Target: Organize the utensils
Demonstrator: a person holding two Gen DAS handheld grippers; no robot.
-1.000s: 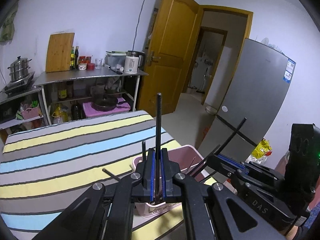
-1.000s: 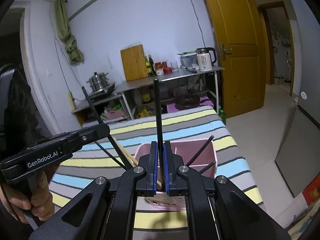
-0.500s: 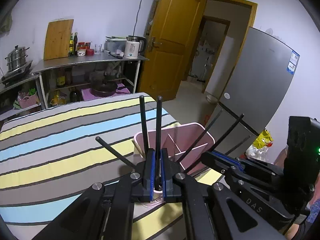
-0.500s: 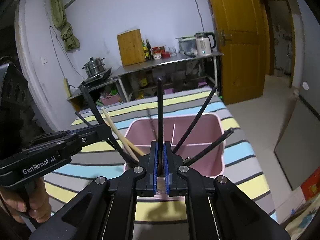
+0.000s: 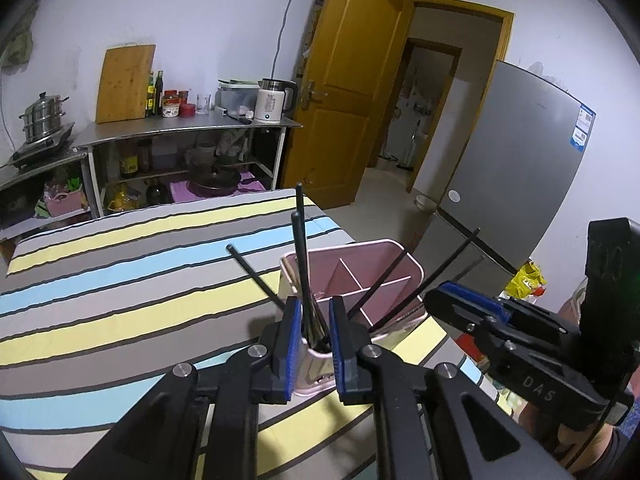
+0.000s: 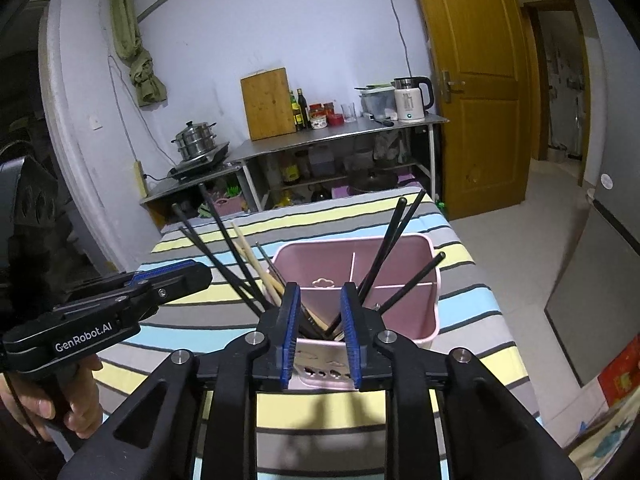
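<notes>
A pink divided utensil holder (image 5: 414, 270) (image 6: 404, 322) stands on the striped table. Several black chopsticks (image 5: 300, 248) (image 6: 390, 236) and some pale wooden ones (image 6: 256, 264) lean inside its compartments. My left gripper (image 5: 314, 336) is open just above the holder's near compartment, with two upright black chopsticks standing between its jaws. My right gripper (image 6: 320, 336) is open over the holder's front edge and holds nothing. Each gripper shows in the other's view, the right (image 5: 472, 304) and the left (image 6: 176, 276).
The striped tablecloth (image 5: 120, 280) covers the table. A metal shelf (image 6: 340, 132) with kettle, bottles and cutting board stands behind. A steamer pot (image 6: 194, 142) sits at left. A wooden door (image 6: 476, 80) and grey fridge (image 5: 520, 168) are to the right.
Both grippers have opened and let go of their black chopsticks, which now stand in the holder. Both views have tilted down toward the holder.
</notes>
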